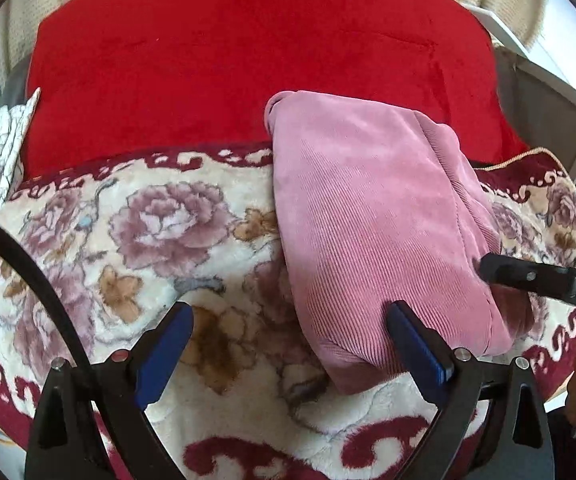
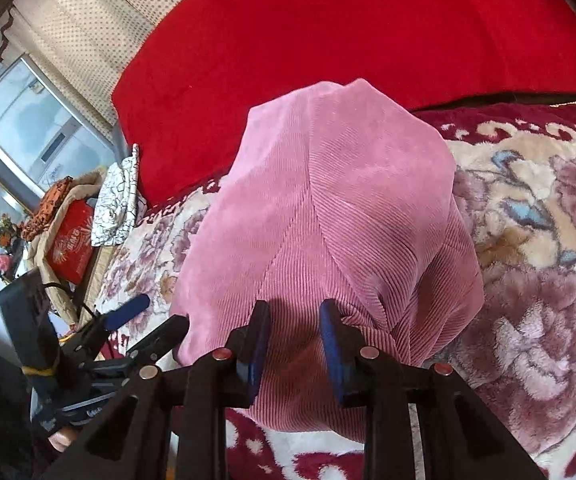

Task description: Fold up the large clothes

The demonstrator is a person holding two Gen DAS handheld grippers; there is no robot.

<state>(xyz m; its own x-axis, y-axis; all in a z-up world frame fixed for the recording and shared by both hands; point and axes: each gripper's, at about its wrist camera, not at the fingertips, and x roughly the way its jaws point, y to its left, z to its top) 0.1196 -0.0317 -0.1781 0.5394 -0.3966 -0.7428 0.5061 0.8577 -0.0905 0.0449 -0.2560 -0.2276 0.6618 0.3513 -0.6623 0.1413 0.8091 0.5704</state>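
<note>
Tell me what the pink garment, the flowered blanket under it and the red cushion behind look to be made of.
Pink garment: likely corduroy, matte, with fine parallel ribs across it.
Flowered blanket: probably plush fleece, with a fuzzy raised pile and soft-edged rose print.
Red cushion: seemingly velvet or velour, showing a short nap with faint sheen and brushed streaks.

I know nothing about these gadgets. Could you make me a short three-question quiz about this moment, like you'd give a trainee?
1. True or false: the pink corduroy garment lies on a bare wooden table.
2. Which gripper's fingers stand wide apart: A) left gripper B) right gripper?
3. Fill in: behind the garment lies a large ___ cushion.

Key: 1. False, it lies on a floral blanket. 2. A; the right gripper's fingers are closer together, with a fold of the garment between them. 3. Red.
</note>
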